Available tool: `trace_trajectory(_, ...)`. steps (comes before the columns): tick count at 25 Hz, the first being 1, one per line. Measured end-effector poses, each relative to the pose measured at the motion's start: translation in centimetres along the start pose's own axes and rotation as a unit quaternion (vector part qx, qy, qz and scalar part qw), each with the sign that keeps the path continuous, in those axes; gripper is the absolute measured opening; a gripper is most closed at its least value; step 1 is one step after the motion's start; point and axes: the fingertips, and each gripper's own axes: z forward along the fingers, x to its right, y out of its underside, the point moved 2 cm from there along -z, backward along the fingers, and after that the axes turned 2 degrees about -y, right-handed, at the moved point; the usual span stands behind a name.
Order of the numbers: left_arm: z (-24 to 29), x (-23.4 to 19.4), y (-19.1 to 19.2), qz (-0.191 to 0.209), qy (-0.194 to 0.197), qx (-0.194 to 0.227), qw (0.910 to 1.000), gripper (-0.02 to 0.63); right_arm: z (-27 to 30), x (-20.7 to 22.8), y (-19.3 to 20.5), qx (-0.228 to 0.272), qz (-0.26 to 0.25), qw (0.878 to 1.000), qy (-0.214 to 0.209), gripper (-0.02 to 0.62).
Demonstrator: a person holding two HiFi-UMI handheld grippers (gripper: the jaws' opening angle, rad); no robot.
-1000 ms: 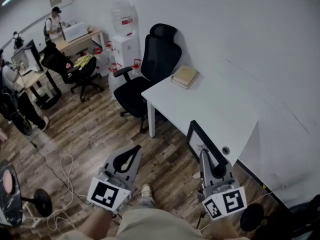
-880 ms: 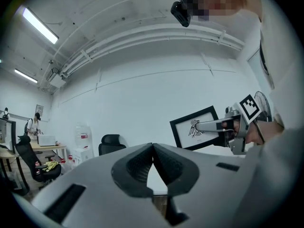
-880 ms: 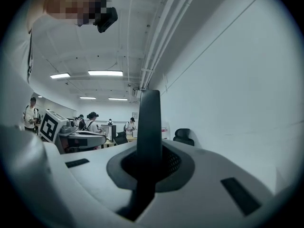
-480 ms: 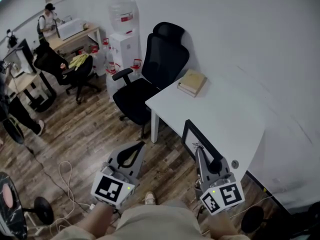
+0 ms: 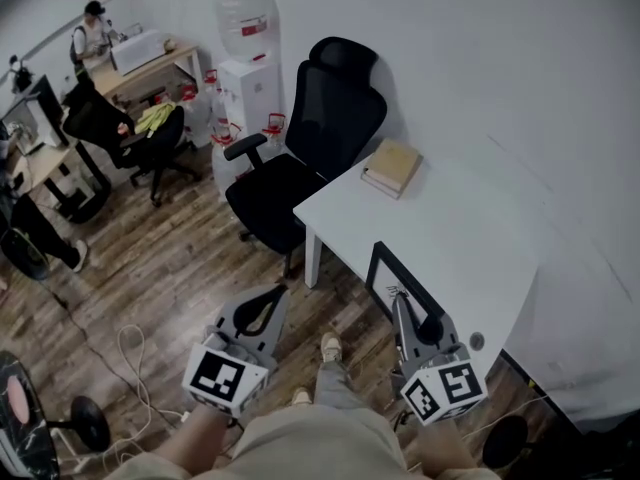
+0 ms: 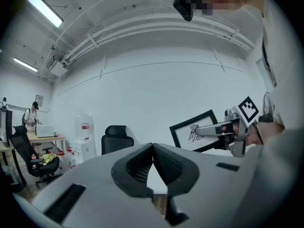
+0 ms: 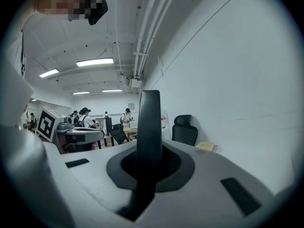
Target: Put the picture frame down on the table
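A black picture frame point(image 5: 392, 273) with a white mat and a small bird drawing stands upright in the air by the near edge of the white table point(image 5: 460, 223). My right gripper point(image 5: 405, 310) is shut on its lower edge. In the right gripper view the frame point(image 7: 149, 122) shows edge-on as a dark bar clamped between the jaws. My left gripper point(image 5: 265, 310) hangs over the wooden floor to the left, shut and empty, its tips point(image 6: 153, 146) meeting. From the left gripper view the frame point(image 6: 195, 129) appears tilted in the right gripper point(image 6: 204, 133).
A tan book point(image 5: 392, 166) lies at the table's far corner. A black office chair point(image 5: 305, 158) stands left of the table, with a water dispenser point(image 5: 245, 73) behind it. Desks, chairs and people point(image 5: 90, 28) fill the far left. A cable point(image 5: 130, 353) lies on the floor.
The table has drawn slightly closer and shifted right in the head view. A shoe has come forward between the grippers. The frame stays held in the right gripper.
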Motion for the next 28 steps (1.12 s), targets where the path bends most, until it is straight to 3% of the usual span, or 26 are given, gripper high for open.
trace_trajectory(14,13.4,-4.3,0.6,0.0,-0.006,-0.034,0.9994,0.021,11.3,10.4,1.7,-0.046,0.047,0.998,-0.015,0.032)
trace_trajectory(22,21.6,-6.9,3.2,-0.001,-0.027,-0.084,0.9961,0.021,18.1,16.4,4.4,-0.093,0.062,0.993,-0.039,0.032)
trace_trajectory(28,25.5,-8.1,6.3,-0.01,-0.033,-0.127,0.9912,0.021,22.2,19.2,8.1,-0.141,0.159,0.974,-0.077,0.032)
